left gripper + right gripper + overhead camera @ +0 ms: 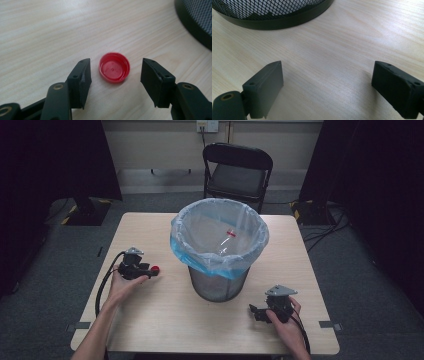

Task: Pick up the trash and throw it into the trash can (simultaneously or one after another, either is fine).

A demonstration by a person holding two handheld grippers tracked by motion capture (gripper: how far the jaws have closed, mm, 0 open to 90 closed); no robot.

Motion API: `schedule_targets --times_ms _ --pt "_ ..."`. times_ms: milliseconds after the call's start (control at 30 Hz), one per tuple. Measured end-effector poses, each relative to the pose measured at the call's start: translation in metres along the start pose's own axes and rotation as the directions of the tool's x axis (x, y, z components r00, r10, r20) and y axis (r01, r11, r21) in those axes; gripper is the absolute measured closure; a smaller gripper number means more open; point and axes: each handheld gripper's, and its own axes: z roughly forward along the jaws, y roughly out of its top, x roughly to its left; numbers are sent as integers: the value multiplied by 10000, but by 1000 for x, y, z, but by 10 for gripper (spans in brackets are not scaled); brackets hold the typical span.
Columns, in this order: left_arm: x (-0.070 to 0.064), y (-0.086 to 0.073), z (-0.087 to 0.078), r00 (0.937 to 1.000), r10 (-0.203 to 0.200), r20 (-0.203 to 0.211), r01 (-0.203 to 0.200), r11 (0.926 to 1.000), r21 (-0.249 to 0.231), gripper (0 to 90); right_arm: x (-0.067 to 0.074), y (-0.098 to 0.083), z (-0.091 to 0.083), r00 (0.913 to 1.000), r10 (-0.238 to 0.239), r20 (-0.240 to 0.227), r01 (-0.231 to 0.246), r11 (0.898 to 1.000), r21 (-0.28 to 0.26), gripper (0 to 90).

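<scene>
Left gripper jaws apart, holding nothing; red cap lies between them on table, open side up, touching neither. Mesh bin beyond, to right. Right gripper wide open, empty.

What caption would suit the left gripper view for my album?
Open black fingers flank an upturned red bottle cap on the pale wooden table.
</scene>
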Motion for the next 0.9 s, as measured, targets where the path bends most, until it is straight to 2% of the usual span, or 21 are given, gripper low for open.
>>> schedule_targets --times_ms 200,300,400,567,700,900 --pt "0 2 7 9985 324 -451 -318 9994 146 455 0 0 0 10000 3 -1 -3 10000 0 95" --pt "-2 2 8 9970 589 -496 -581 9982 175 442 0 0 0 10000 7 -1 -7 10000 2 95" --pt "-5 2 9 9920 961 -815 -939 9951 305 468 0 0 0 10000 5 -4 -5 10000 5 95" --pt "-10 1 9 9888 1312 -710 -1299 9912 236 575 0 0 0 10000 1 1 -1 10000 -3 95" --pt "-9 -5 9 9908 1131 -740 -1153 9930 -270 586 0 0 0 10000 -1 3 1 10000 -2 95" --pt "-10 -6 9 9913 1034 -813 -1063 9938 -321 589 0 0 0 10000 1 3 -1 10000 -2 95"
